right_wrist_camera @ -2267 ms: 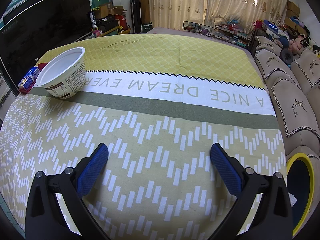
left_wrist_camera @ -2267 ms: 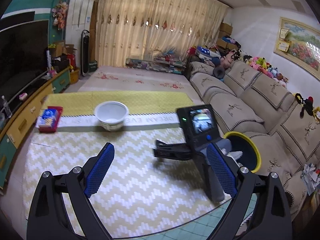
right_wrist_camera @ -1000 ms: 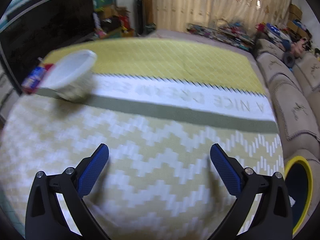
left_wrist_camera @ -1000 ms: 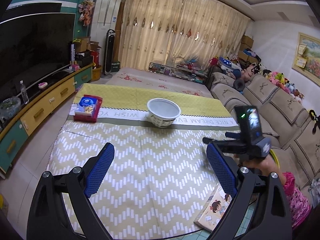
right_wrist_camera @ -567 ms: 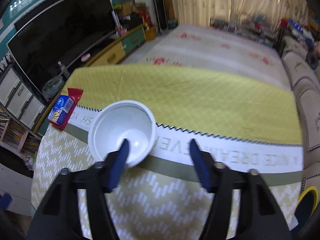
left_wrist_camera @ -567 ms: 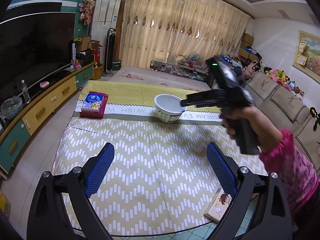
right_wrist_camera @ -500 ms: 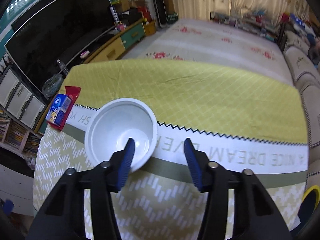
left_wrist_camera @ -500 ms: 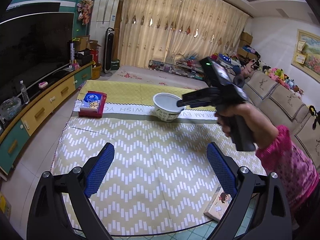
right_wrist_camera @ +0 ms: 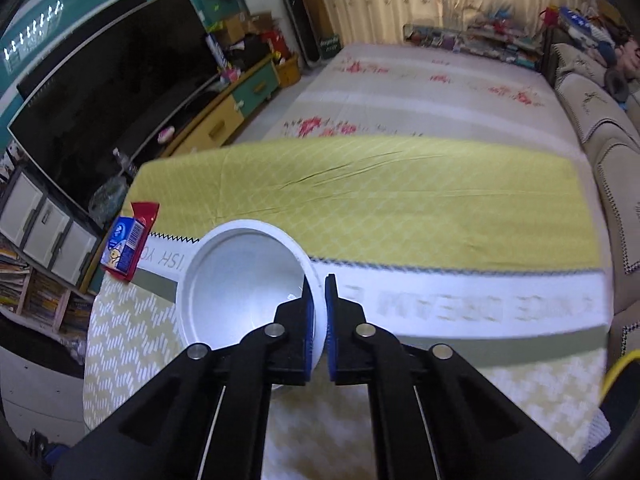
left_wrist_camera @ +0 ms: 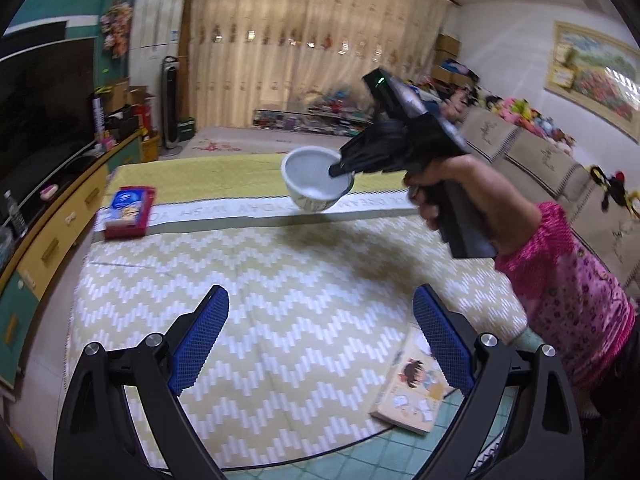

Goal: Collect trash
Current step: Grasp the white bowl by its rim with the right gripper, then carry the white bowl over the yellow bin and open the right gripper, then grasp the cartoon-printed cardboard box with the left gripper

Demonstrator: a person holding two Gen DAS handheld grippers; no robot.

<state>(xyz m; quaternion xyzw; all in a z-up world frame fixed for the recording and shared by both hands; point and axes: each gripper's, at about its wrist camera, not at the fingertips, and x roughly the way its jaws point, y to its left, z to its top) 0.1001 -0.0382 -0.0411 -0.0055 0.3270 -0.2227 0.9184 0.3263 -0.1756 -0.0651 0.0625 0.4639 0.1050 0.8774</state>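
Observation:
A white paper bowl (right_wrist_camera: 244, 284) is lifted above the yellow patterned mat (left_wrist_camera: 280, 292). My right gripper (right_wrist_camera: 319, 320) is shut on the bowl's rim, one pad inside and one outside. In the left wrist view the bowl (left_wrist_camera: 316, 184) hangs tilted from the right gripper (left_wrist_camera: 340, 168) above the mat's white stripe. A red and blue snack box (left_wrist_camera: 128, 212) lies on the mat at the far left; it also shows in the right wrist view (right_wrist_camera: 128, 240). My left gripper (left_wrist_camera: 320, 340) is open and empty above the mat's near part.
A yellow-rimmed bin (right_wrist_camera: 616, 380) shows at the right edge. A picture book (left_wrist_camera: 416, 392) lies at the mat's near right corner. A beige sofa (left_wrist_camera: 560, 184) runs along the right, a TV cabinet (left_wrist_camera: 48, 232) along the left.
My right gripper has closed on the bowl's rim and lifted the bowl off the mat. The left gripper has stayed open and nearly still.

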